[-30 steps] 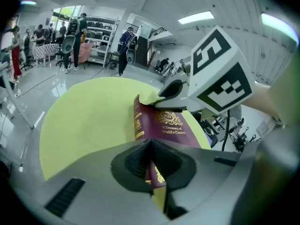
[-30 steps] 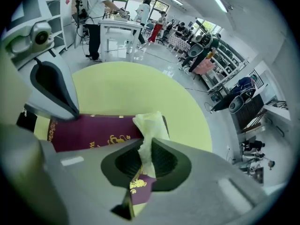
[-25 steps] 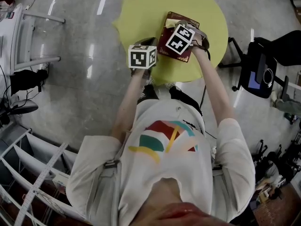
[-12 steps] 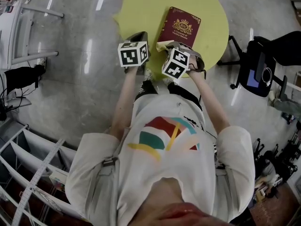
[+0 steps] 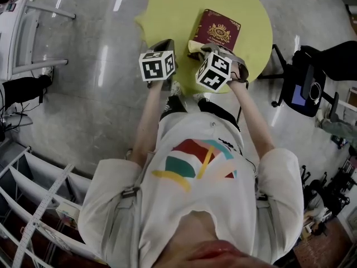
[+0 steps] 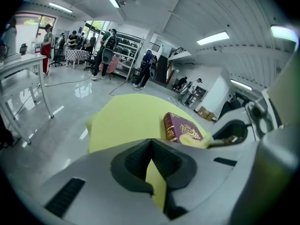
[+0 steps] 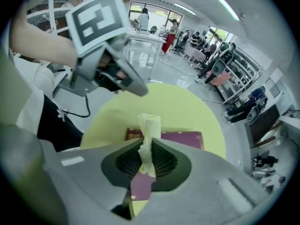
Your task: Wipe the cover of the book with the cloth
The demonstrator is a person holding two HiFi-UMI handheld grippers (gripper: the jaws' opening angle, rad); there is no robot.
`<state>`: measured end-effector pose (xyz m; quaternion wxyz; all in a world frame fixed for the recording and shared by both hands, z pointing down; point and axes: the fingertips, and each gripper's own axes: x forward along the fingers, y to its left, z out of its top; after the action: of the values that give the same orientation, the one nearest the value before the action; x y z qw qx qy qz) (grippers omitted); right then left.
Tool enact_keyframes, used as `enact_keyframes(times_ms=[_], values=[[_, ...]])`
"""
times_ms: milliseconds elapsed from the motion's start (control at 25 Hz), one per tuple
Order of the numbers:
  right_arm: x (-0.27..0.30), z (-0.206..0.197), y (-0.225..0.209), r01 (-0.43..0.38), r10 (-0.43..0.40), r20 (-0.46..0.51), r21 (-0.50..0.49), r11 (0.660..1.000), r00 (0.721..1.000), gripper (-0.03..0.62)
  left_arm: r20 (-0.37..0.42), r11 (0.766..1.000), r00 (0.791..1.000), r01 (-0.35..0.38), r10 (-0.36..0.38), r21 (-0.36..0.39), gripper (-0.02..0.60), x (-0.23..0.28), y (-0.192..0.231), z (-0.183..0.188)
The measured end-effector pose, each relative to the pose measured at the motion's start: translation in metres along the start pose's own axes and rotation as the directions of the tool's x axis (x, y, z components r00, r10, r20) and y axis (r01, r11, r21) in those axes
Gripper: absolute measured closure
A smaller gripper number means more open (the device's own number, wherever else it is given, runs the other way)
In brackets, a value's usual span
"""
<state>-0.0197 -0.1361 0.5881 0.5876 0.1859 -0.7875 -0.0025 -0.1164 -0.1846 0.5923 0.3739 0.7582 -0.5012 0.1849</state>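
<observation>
A maroon book (image 5: 218, 31) with a gold crest lies closed on the round yellow table (image 5: 167, 10), right of centre. My right gripper (image 5: 204, 50) hovers at the book's near edge, shut on a pale yellow cloth (image 5: 194, 48). In the right gripper view the cloth (image 7: 149, 125) sticks up from between the jaws of that gripper (image 7: 149, 150), above the book (image 7: 180, 138). My left gripper (image 5: 162, 42) sits over the table's near left edge, left of the book and apart from it. Seen in the left gripper view, this gripper (image 6: 151, 143) is shut on nothing, with the book (image 6: 182, 128) ahead to the right.
A black chair (image 5: 311, 81) stands right of the table. White metal frames (image 5: 33, 21) stand at the far left, and shelving (image 5: 33, 205) at the lower left. Several people (image 6: 105, 50) stand far off across the polished floor.
My right gripper with the cloth has drawn back across the book from over its middle to its near edge. My left gripper shifted slightly left and away from the person.
</observation>
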Motion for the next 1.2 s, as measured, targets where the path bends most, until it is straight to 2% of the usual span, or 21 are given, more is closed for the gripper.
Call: enact_keyframes(times_ms=[80,200,280,360,480,600,800,960,1200], values=[[0.006,0.006,-0.044,0.092,-0.092,-0.030,-0.032,0.995,0.995,0.566,-0.001,1.000,1.000,-0.003,0.003,-0.012,0.566,0.000,0.006,-0.002],[0.026,0.015,-0.105,0.216,-0.230,-0.101,-0.133,0.967,0.968,0.566,-0.002,1.000,1.000,-0.011,0.011,-0.028,0.566,-0.004,0.016,-0.007],[0.045,0.017,-0.131,0.246,-0.282,-0.161,-0.210,0.946,0.946,0.566,-0.007,0.999,1.000,-0.023,0.023,-0.040,0.566,-0.008,0.024,-0.013],[0.064,0.013,-0.144,0.234,-0.298,-0.223,-0.272,0.933,0.928,0.566,-0.015,0.998,0.999,-0.035,0.034,-0.056,0.566,-0.012,0.032,-0.020],[0.086,0.009,-0.150,0.190,-0.293,-0.295,-0.331,0.924,0.909,0.566,-0.021,0.995,0.998,-0.058,0.056,-0.082,0.566,-0.016,0.047,-0.028],[0.097,0.010,-0.151,0.149,-0.272,-0.345,-0.344,0.927,0.898,0.566,-0.018,0.991,0.997,-0.076,0.075,-0.106,0.566,-0.021,0.061,-0.031],[0.099,0.021,-0.130,0.052,-0.166,-0.382,-0.291,0.955,0.909,0.566,-0.011,0.988,0.996,-0.087,0.087,-0.128,0.566,-0.026,0.073,-0.032],[0.092,0.024,-0.104,0.003,-0.112,-0.404,-0.261,0.965,0.908,0.566,0.000,0.988,0.997,-0.080,0.081,-0.128,0.566,-0.026,0.074,-0.027],[0.076,0.029,-0.048,-0.058,-0.032,-0.378,-0.224,0.973,0.925,0.566,0.007,0.988,0.996,-0.085,0.086,-0.127,0.566,-0.030,0.077,-0.027]])
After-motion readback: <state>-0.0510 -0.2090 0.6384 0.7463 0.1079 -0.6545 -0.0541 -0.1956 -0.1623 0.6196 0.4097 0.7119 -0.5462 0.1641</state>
